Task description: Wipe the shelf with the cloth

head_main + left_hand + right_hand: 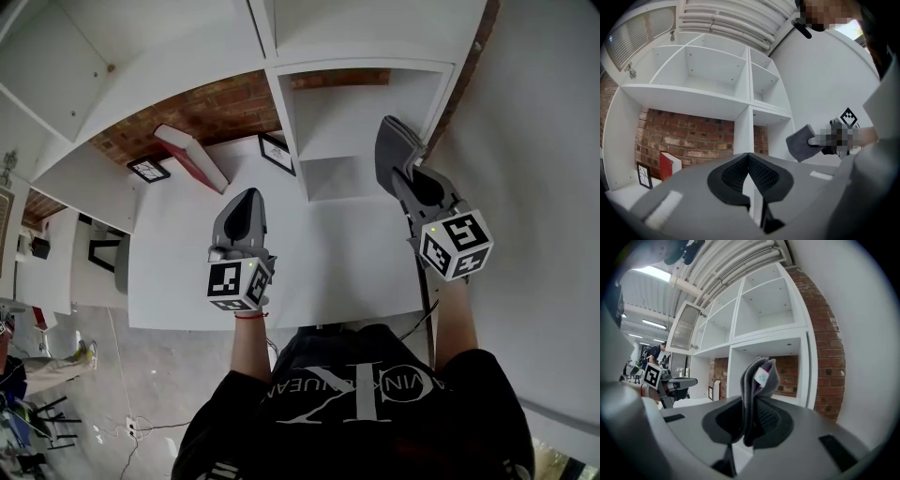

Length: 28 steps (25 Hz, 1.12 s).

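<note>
White shelf (356, 103) bays backed by brick (216, 108) fill the view, where the right tool (410, 178), clamped on the folded grey cloth (760, 376), holds it at the one-o'clock bay, apparently ready to wipe, while the left tool (244, 202) hangs closed and empty at nine o'clock.

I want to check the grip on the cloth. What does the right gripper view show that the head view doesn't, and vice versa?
Only the right gripper view: the right gripper with its jaws shut on the folded grey cloth, and the cloth's small pale label. Only the head view: the person's black printed T-shirt and the right gripper's marker cube. Both: the cloth, left gripper, white shelf unit, red-brick wall.
</note>
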Each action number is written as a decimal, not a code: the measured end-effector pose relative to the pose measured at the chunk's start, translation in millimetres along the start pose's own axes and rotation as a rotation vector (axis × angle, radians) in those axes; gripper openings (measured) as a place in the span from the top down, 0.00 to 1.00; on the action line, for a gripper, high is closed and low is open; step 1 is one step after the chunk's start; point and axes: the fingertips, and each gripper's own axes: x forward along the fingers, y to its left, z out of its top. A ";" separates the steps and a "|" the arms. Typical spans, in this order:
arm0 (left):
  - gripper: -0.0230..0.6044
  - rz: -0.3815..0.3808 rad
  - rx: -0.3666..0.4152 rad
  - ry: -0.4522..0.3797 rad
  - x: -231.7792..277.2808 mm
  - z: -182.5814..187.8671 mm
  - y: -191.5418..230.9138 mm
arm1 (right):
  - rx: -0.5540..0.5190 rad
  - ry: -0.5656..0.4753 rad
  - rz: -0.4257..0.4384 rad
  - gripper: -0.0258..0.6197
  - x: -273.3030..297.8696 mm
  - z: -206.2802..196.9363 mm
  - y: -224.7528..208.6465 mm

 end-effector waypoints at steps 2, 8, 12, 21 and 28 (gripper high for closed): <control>0.95 0.012 -0.001 -0.002 -4.9 0.6 2.5 | 0.003 -0.007 -0.012 0.88 -7.9 -2.9 -1.1; 0.95 0.038 0.007 -0.006 -21.1 1.2 5.5 | 0.009 -0.006 -0.023 0.88 -24.2 -11.6 1.0; 0.95 0.060 0.007 -0.007 -32.8 1.9 9.8 | 0.009 -0.010 -0.026 0.88 -33.0 -15.5 3.1; 0.95 0.082 0.008 -0.013 -43.9 6.1 10.5 | -0.001 -0.028 -0.028 0.88 -44.9 -18.2 7.1; 0.95 0.072 0.020 -0.011 -42.6 5.6 2.2 | 0.010 -0.038 -0.020 0.88 -49.2 -19.9 7.8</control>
